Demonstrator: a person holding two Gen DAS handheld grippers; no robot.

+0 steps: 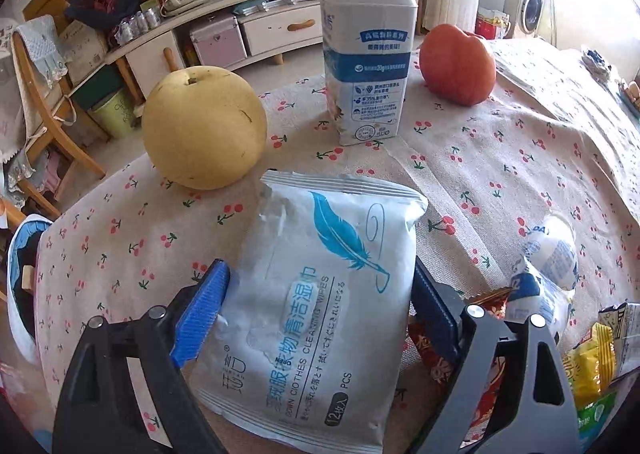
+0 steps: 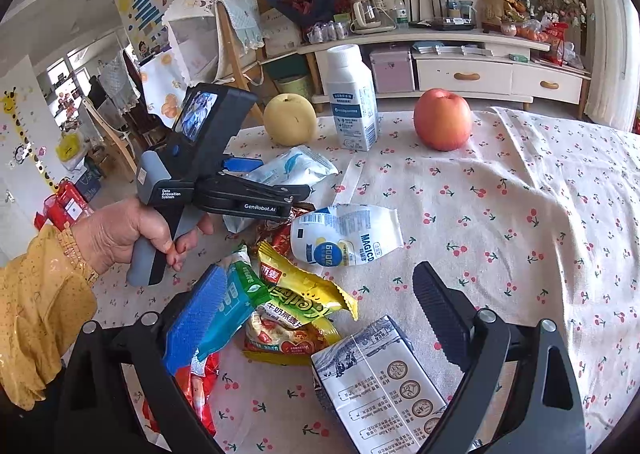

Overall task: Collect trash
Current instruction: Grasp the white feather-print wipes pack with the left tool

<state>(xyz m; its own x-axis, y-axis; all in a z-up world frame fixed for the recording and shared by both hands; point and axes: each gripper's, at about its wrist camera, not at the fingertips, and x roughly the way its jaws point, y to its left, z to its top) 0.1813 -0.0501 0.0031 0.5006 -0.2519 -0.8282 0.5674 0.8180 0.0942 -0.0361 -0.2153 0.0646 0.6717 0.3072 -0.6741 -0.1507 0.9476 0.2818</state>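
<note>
The left gripper point(image 1: 318, 312) has its two fingers on both sides of a white pack of wet wipes point(image 1: 316, 290) with a blue feather on it. The blue finger point(image 1: 202, 314) on one side touches the edge of the pack, and the dark finger on the other side is right at its other edge, so the pack sits squeezed between them. The pack lies near the edge of the desk point(image 1: 500, 158), which has a cloth with little red cherries.

Behind the pack are a yellow pear point(image 1: 204, 126), a tall white milk bottle point(image 1: 366, 42) standing up, and a red apple point(image 1: 458, 64). A squashed white bottle point(image 1: 548, 258) lies off to the side.

In the right wrist view, a hand point(image 2: 120, 234) in a yellow sleeve holds the left gripper by its handle. The right gripper point(image 2: 324, 310) is over a pile of trash, and its fingers are spread wide apart with nothing held. One blue finger point(image 2: 192, 318) touches a green and blue wrapper point(image 2: 236, 302). Just beside that is a yellow snack wrapper point(image 2: 304, 290), with a red wrapper point(image 2: 200, 386) lower down. A flat milk carton point(image 2: 376, 386) lies between the fingers, close to the camera. A squashed white bottle point(image 2: 344, 234) lies past the pile
</note>
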